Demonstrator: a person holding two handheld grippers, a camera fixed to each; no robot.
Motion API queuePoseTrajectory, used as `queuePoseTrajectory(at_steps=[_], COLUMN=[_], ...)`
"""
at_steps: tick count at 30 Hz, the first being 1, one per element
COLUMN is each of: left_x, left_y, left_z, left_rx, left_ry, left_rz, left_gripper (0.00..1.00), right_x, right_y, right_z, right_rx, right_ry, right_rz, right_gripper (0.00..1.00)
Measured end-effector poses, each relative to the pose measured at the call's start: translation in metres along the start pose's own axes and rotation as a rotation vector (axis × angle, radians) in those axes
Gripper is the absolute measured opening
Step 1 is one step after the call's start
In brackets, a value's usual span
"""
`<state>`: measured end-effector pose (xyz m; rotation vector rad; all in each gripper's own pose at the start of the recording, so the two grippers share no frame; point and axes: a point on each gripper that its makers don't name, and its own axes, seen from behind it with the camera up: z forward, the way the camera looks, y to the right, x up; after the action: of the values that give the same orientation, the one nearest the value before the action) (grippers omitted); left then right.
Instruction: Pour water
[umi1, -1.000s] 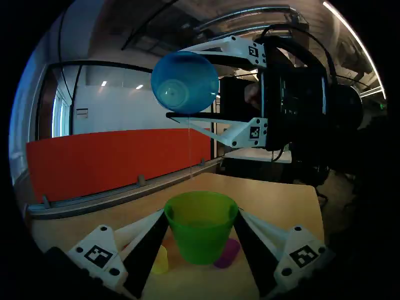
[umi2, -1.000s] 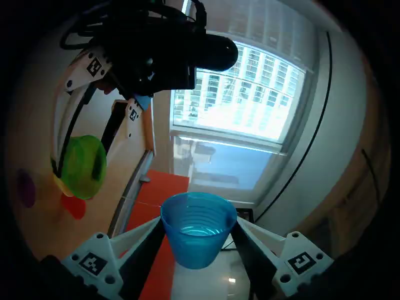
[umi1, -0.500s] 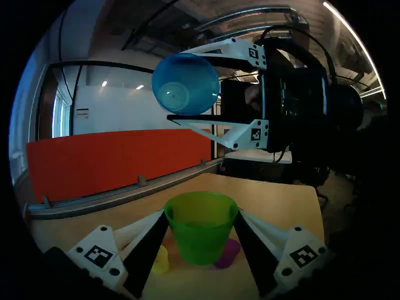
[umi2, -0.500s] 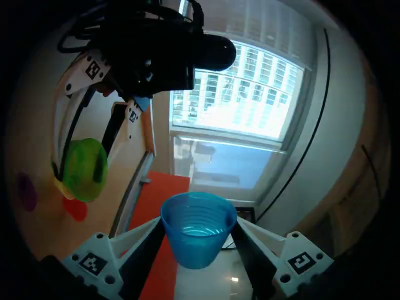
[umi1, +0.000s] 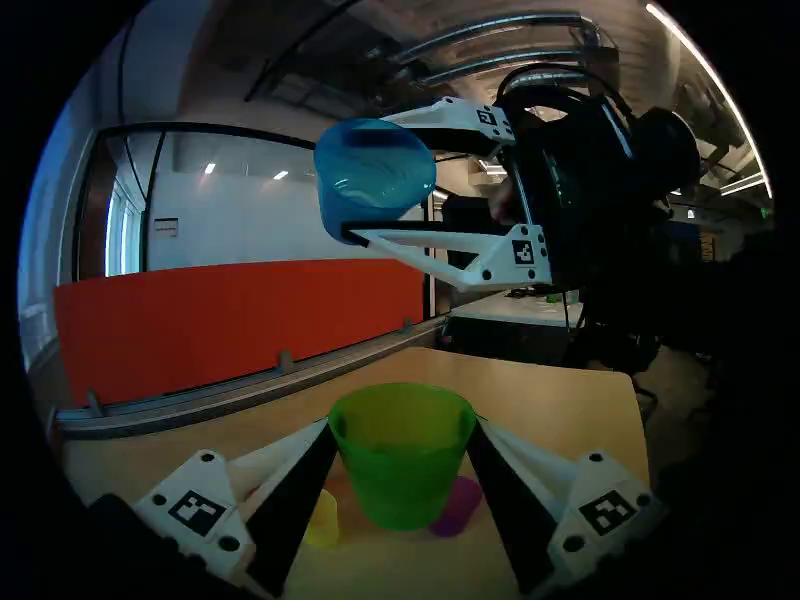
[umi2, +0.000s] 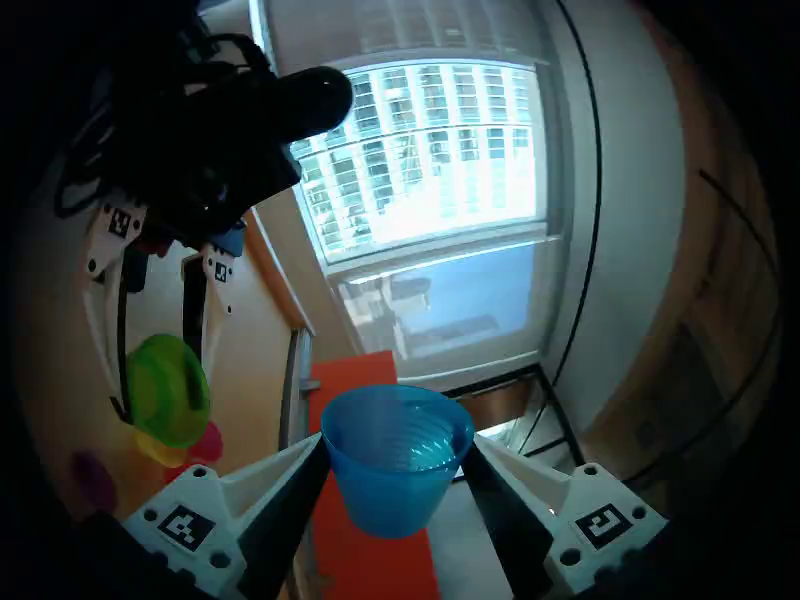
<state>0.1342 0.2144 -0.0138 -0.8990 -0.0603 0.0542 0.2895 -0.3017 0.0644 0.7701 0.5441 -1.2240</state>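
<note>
Cups sit in both tongs. The left gripper (umi1: 402, 430) squeezes the green cup (umi1: 402, 455) between its two fingers, upright, low over the wooden table (umi1: 560, 400). The cup hides the fingertips. It also covers part of a yellow cup (umi1: 322, 520) and a purple cup (umi1: 455, 505) on the table, so just bits of them peek out.

Higher up and farther back, the right gripper (umi1: 375, 180) is clamped on the blue cup (umi1: 372, 175), which is tilted. The hand that holds it is lost in the dark body behind.

In the right gripper view, the blue cup (umi2: 395, 470) sits tight between that gripper's own fingers. How much water is inside either cup is hard to tell. The green cup (umi2: 165, 390) shows at the left, between thin fingers. Small blurry colour spots lie below it.
</note>
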Motion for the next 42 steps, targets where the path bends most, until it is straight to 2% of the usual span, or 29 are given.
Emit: queuePoseTrajectory(at_steps=[9, 15, 23, 27, 30, 36, 42], left_x=[0.0, -0.001, 0.0, 0.001, 0.001, 0.002, 0.002], left_y=[-0.001, 0.001, 0.0, -0.001, -0.001, -0.002, -0.003], left_z=[0.001, 0.002, 0.001, 0.001, 0.001, 0.001, 0.001], left_rx=[0.002, 0.001, 0.004, 0.008, 0.01, 0.012, 0.017], left_ry=[-0.003, -0.003, -0.003, -0.002, -0.001, 0.0, -0.002], left_rz=[0.006, 0.008, 0.015, 0.016, 0.016, 0.019, 0.021], left_gripper=[0.87, 0.87, 0.87, 0.87, 0.87, 0.87, 0.87], right_x=[0.004, 0.01, 0.021, 0.026, 0.027, 0.034, 0.032], right_y=[-0.014, -0.027, -0.035, -0.031, -0.03, -0.033, -0.032], right_z=[-0.011, -0.015, -0.02, -0.024, -0.026, -0.027, -0.03], right_rx=[0.038, 0.079, 0.142, 0.155, 0.161, 0.19, 0.191], right_ry=[0.02, 0.022, 0.036, 0.056, 0.06, 0.062, 0.068], right_rz=[0.275, 0.483, 0.847, 0.998, 1.073, 1.167, 1.191], right_gripper=[0.89, 0.89, 0.89, 0.89, 0.89, 0.89, 0.89])
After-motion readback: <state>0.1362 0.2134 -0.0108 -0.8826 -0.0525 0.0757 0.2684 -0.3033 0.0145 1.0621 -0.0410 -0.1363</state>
